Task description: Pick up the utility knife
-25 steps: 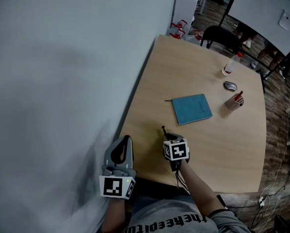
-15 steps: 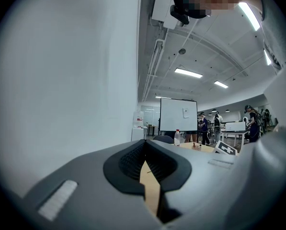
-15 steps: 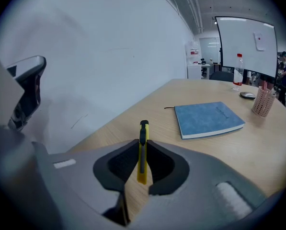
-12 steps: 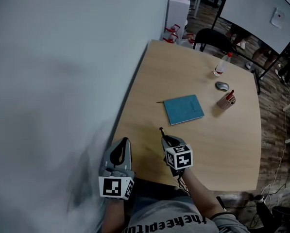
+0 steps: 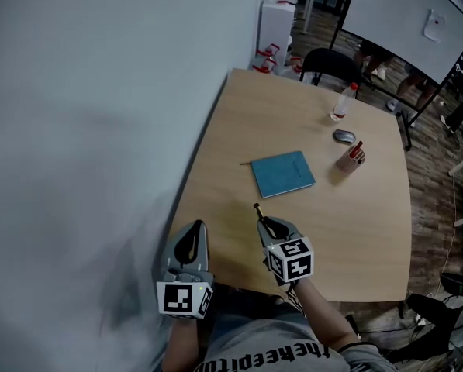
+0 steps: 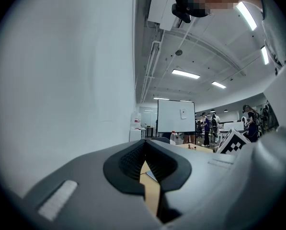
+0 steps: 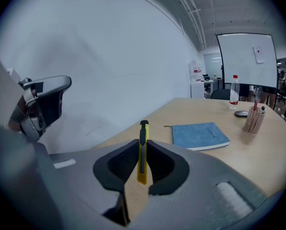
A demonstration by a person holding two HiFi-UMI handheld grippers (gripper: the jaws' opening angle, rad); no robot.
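As the head view shows it: the right gripper [image 5: 264,223] is clamped on the utility knife [image 5: 257,210], which juts forward from its jaws above the near part of the table [image 5: 355,223]. The left gripper [image 5: 195,231] hangs just off the table's near left edge, closed on nothing.
Head view, risk: the knife's free end leads the way, so a dip of the wrist could knock it against the table top or the blue notebook [image 5: 284,173] ahead.
Head view, writing: the shirt print at the bottom edge reads partly as "theepito" and the rest is cut off. The marker cubes carry only black-and-white squares.
Left gripper view, state: the pad tips meet and nothing sits between them.
Left gripper view, risk: little here, though I judge a sideways swing could bump the other gripper close on its right.
Left gripper view, writing: the whiteboard [image 6: 175,116] holds one small sheet, too small to read.
Right gripper view, state: the jaws pinch the yellow knife's [image 7: 142,153] narrow body edge-on.
Right gripper view, risk: so thin a hold may let it pivot or slide out if the squeeze eases. I cannot tell whether the blade is out.
Right gripper view, writing: no brand is legible on the knife or the notebook.
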